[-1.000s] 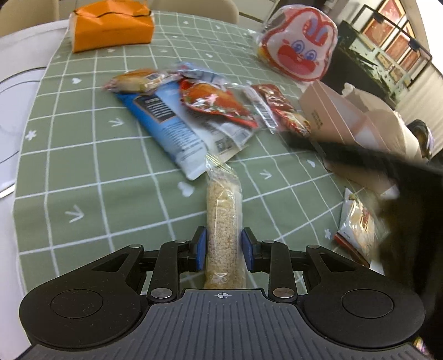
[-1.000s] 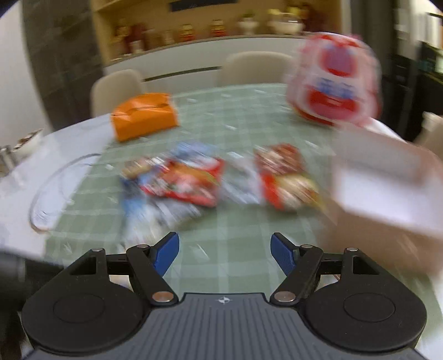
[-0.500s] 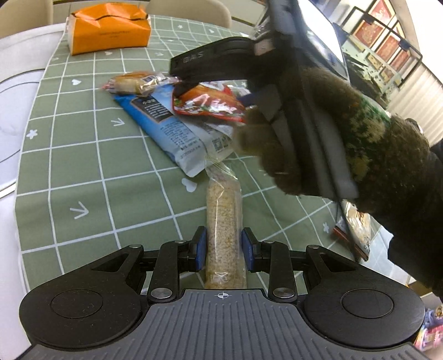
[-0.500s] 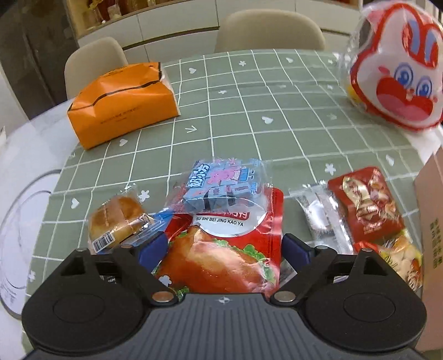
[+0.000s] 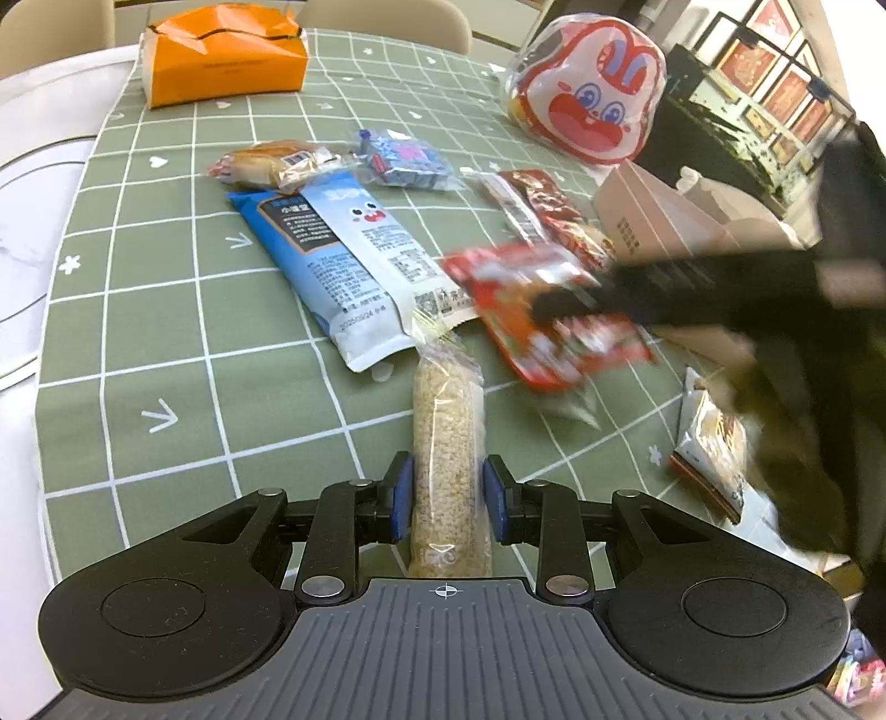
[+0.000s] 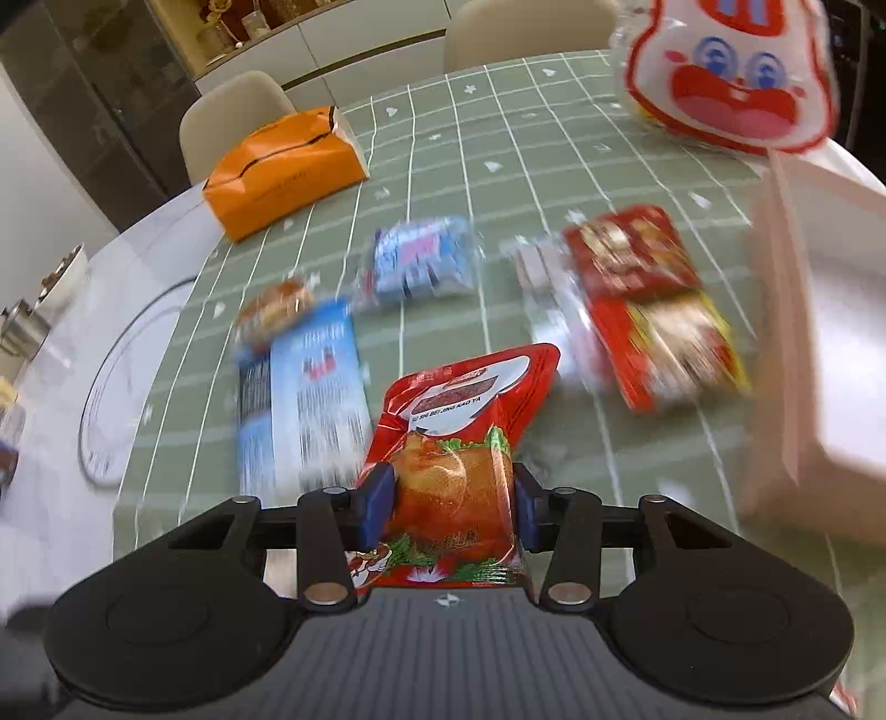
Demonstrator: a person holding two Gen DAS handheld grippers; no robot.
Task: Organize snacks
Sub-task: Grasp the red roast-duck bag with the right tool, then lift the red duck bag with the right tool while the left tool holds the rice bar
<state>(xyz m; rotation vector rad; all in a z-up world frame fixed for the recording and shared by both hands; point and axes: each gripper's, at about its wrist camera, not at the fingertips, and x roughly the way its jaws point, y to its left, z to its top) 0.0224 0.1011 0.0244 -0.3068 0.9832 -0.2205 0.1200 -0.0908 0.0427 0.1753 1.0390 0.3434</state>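
While clamped: red pouch [image 6: 451, 471] between gripper [image 6: 451, 501] pads

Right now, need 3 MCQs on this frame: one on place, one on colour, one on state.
1. Where does the orange tissue box sit?
A. far end of the table
B. inside the cardboard box
C. on a chair

2. What colour is the long flat packet beside the grain bar?
A. green
B. blue and white
C. black

3. What is the right tool doing?
A. open, empty
B. shut on the red packet
C. shut on a bun

Key: 1 A, it rests on the checked cloth's far edge; 2 B, its print shows; 3 B, pads pinch it.
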